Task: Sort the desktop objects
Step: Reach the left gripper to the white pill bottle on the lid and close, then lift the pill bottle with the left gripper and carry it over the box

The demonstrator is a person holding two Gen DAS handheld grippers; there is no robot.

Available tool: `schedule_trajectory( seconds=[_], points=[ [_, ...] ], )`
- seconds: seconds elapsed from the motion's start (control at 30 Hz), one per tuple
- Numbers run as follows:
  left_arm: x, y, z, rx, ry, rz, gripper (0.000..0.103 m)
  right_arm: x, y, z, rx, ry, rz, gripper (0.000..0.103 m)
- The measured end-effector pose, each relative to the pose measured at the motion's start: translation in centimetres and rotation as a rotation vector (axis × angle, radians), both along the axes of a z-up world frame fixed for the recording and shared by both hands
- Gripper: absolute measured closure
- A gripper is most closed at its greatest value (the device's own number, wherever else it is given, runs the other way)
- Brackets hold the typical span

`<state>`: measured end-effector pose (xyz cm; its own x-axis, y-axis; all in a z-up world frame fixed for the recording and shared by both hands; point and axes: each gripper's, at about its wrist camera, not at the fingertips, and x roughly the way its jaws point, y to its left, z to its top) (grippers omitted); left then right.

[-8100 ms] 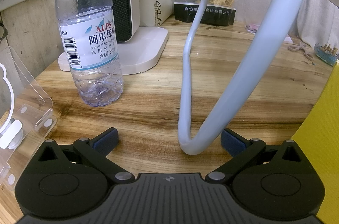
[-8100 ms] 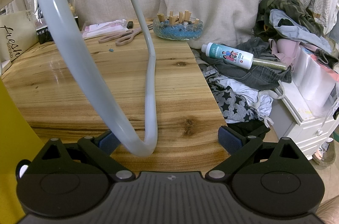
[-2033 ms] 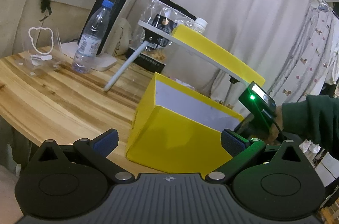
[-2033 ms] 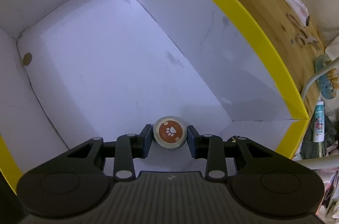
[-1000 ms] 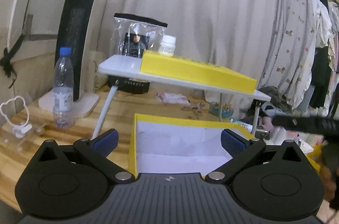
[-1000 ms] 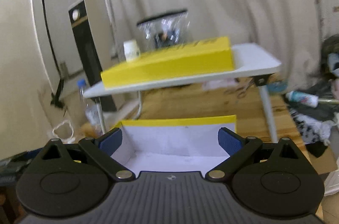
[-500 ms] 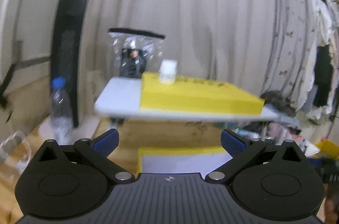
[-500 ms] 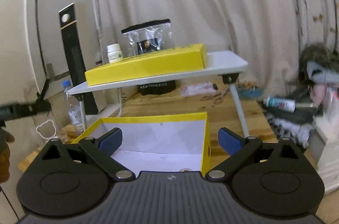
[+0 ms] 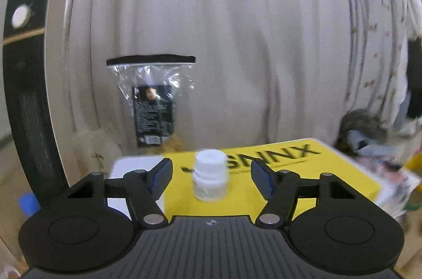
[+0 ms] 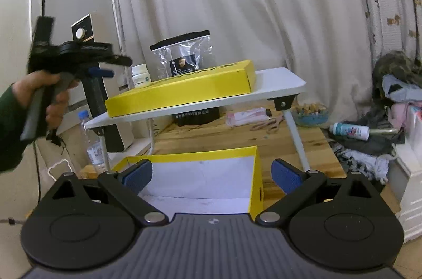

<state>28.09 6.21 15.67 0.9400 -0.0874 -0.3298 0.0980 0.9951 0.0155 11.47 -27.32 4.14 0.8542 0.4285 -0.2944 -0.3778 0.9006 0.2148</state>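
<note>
Left gripper [image 9: 211,173] closing around—not touching—white bottle [image 9: 210,177] on yellow "SNNX" lid [image 9: 303,173].

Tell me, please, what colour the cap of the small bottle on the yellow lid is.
White, like the small bottle itself; the left wrist view shows it best.

Between your left gripper's [image 9: 211,174] closing jaws stands only the white bottle [image 9: 210,174], clear gaps on both sides. Behind it, the plastic bag [image 9: 151,97] and curtain [image 9: 237,41] block. Your right gripper [image 10: 211,173] hangs above the open yellow box [image 10: 259,173], unobstructed.
</note>
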Motion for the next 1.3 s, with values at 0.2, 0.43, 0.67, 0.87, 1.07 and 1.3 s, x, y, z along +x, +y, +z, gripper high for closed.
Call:
schedule_trajectory(
  seconds=[0.2, 0.43, 0.67, 0.87, 1.07, 1.3],
  points=[
    [3.5, -0.9, 0.2, 0.023, 0.078, -0.009, 0.058, 0.7, -0.9, -0.5, 0.015, 0.012, -0.028, 0.000],
    [3.1, -1.0, 0.5, 0.018, 0.084, -0.027, 0.069, 1.0, -1.3, -0.8, 0.027, 0.009, -0.041, 0.000],
    [-1.9, -1.5, 2.2, -0.013, 0.019, -0.148, 0.069, 0.7, -1.3, -0.6, 0.019, 0.003, -0.042, 0.000],
    [-7.8, -2.7, 0.9, -0.006, 0.040, -0.234, 0.069, 0.3, -2.0, -0.8, 0.035, 0.028, -0.031, 0.000],
    [-9.9, -3.6, -3.8, -0.019, 0.149, -0.263, 0.069, -0.7, -2.1, -0.8, 0.039, 0.019, -0.042, 0.000],
    [-7.1, -3.7, -11.3, 0.047, 0.397, -0.192, 0.069, -1.2, -1.9, -1.0, 0.047, 0.031, -0.023, 0.000]
  ],
)
